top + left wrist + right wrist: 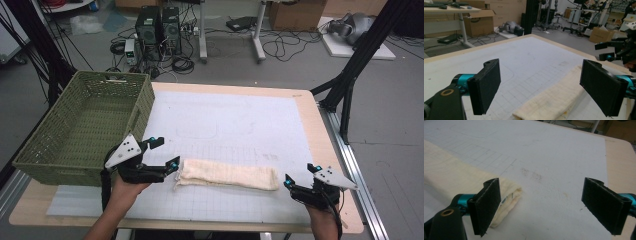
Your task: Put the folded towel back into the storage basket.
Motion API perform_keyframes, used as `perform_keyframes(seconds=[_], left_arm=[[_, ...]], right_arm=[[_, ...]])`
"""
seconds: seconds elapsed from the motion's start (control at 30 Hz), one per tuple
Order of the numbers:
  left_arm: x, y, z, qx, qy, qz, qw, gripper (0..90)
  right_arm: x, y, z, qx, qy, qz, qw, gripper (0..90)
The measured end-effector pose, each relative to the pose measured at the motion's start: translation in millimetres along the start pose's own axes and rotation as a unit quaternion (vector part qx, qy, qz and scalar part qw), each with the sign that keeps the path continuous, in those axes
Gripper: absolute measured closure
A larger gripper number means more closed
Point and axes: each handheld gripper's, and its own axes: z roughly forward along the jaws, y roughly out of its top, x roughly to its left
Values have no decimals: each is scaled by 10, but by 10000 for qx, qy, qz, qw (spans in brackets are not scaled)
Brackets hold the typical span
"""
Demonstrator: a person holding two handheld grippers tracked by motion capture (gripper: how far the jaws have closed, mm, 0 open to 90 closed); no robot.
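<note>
With the folded cream towel [227, 175] lying at 6 o'clock on the bench [330, 150], I keep left claw [165, 152] and right claw [301, 175] wide open, empty, and judge simultaneous end grasps best.

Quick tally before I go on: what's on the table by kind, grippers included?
Green woven basket: 1
Folded cream towel: 1
White grid mat: 1
Handheld grippers: 2, left gripper and right gripper, both open
Total: 5
</note>
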Motion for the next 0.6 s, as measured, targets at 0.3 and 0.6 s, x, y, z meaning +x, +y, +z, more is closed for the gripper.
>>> perform_keyframes(seconds=[0.3, 0.6], left_arm=[[40, 74, 239, 242, -157, -11, 9996, 170], [142, -58, 447, 601, -97, -157, 9980, 171]], right_arm=[[15, 9, -4, 12, 3, -10, 10000, 143], [-6, -10, -18, 18, -8, 14, 10000, 143]])
